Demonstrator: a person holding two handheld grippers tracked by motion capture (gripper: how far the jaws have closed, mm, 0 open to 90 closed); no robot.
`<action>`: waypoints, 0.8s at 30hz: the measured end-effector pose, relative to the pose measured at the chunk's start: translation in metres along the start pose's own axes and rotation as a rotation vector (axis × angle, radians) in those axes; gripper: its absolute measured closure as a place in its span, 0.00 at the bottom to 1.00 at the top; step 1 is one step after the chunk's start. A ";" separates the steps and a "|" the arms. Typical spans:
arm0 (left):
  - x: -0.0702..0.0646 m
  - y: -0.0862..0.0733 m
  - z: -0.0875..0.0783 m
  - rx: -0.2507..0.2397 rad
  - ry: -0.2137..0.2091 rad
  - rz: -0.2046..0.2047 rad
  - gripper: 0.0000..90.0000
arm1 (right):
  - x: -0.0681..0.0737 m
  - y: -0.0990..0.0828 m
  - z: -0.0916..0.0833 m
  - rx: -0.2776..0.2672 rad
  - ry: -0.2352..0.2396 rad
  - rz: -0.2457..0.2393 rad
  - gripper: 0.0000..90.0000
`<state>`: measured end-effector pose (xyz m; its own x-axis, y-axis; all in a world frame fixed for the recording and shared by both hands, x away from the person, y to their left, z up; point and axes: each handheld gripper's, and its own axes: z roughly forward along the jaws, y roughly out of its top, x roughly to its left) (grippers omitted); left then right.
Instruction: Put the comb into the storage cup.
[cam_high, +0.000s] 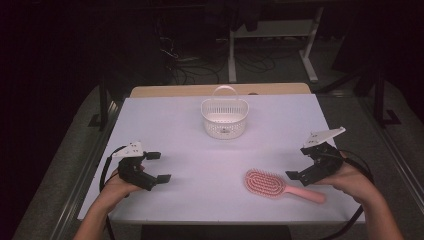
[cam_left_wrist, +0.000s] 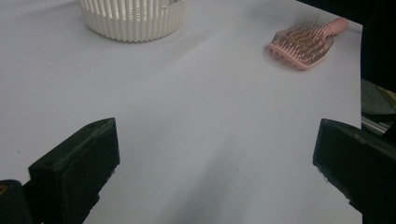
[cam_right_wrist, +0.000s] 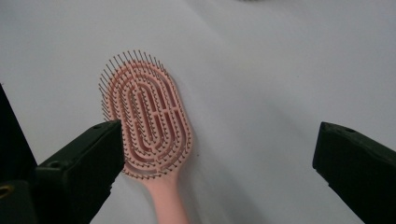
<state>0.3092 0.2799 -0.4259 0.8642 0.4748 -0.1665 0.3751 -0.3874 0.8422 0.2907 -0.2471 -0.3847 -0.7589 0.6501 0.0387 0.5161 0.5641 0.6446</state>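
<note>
A pink hairbrush (cam_high: 272, 184) lies bristles up on the white table (cam_high: 190, 150), front right, with its handle toward the right edge. My right gripper (cam_high: 299, 162) is open just right of the brush head and holds nothing. In the right gripper view the brush (cam_right_wrist: 147, 123) lies between the jaws, close to the left one. My left gripper (cam_high: 157, 167) is open at the front left over bare table. In the left gripper view its jaws stand wide apart, with the brush (cam_left_wrist: 306, 42) far off at the upper right.
A white slatted basket (cam_high: 225, 117) with an upright handle stands at the middle back of the table; its lower wall (cam_left_wrist: 133, 18) shows in the left gripper view. A wooden edge (cam_high: 220, 90) runs behind the table. Dark floor with cables and desk legs lies beyond.
</note>
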 end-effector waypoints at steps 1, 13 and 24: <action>0.000 0.000 0.000 0.000 0.000 0.000 0.01 | 0.000 0.000 0.000 0.002 0.004 0.000 0.02; 0.000 0.000 0.000 0.000 -0.001 0.001 0.01 | 0.000 -0.005 0.006 0.076 0.022 -0.021 0.04; 0.000 0.000 0.000 0.000 0.000 0.000 0.01 | 0.002 -0.006 0.010 0.135 0.032 -0.053 0.07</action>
<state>0.3089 0.2796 -0.4258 0.8644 0.4745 -0.1661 0.3745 -0.3873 0.8425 0.2900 -0.2443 -0.3966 -0.7976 0.6023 0.0330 0.5220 0.6618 0.5382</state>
